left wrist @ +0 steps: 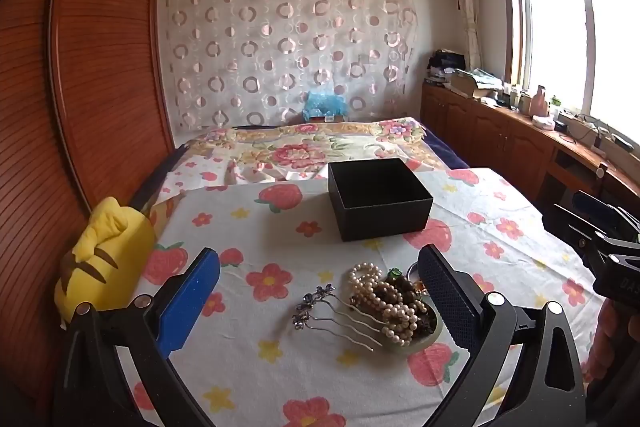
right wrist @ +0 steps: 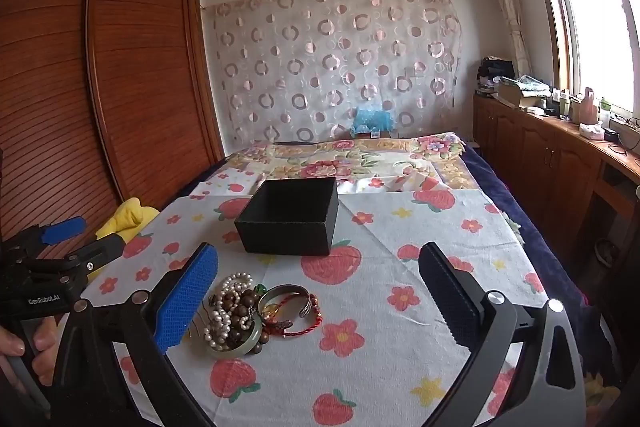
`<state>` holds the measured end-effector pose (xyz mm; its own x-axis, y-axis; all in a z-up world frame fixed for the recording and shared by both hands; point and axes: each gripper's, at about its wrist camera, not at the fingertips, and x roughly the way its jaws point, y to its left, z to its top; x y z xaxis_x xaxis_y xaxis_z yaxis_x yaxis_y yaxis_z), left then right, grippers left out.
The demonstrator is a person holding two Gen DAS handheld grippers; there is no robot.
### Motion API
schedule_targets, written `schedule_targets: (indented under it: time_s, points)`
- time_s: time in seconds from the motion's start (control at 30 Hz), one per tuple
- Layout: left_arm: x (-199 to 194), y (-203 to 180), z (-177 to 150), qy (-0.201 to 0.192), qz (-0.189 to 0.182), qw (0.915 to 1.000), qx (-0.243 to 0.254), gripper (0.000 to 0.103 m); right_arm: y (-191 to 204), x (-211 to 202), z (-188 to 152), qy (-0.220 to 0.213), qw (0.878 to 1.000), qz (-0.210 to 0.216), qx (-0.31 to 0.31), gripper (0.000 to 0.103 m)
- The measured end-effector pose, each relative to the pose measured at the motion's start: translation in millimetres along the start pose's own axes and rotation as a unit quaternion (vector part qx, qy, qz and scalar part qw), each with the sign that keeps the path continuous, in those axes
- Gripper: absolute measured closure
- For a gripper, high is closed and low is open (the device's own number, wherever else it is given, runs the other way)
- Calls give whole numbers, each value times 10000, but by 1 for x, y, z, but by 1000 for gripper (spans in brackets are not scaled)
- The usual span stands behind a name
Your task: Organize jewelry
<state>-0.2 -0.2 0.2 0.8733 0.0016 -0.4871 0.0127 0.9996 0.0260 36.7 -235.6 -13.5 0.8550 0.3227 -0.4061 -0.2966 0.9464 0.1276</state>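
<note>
An open black box stands empty on the flowered cloth. In front of it lies a jewelry pile: a pearl strand, dark wooden beads, a pale green bangle, a silver cuff, a red cord bracelet and silver hair pins. My left gripper is open above the pile, pins between its fingers. My right gripper is open, the pile by its left finger.
A yellow plush lies at the cloth's left edge beside a wooden wardrobe. A flowered bed extends behind the box. A wooden cabinet with clutter runs along the right under the window.
</note>
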Motion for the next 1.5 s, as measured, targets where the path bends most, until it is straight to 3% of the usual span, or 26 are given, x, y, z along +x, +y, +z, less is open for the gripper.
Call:
schedule_targets:
  time_s: [1.5]
  points:
    - [2,-1,3,-19,-7,10000,-6,7,0,-4,1,-36,10000,7,8,2]
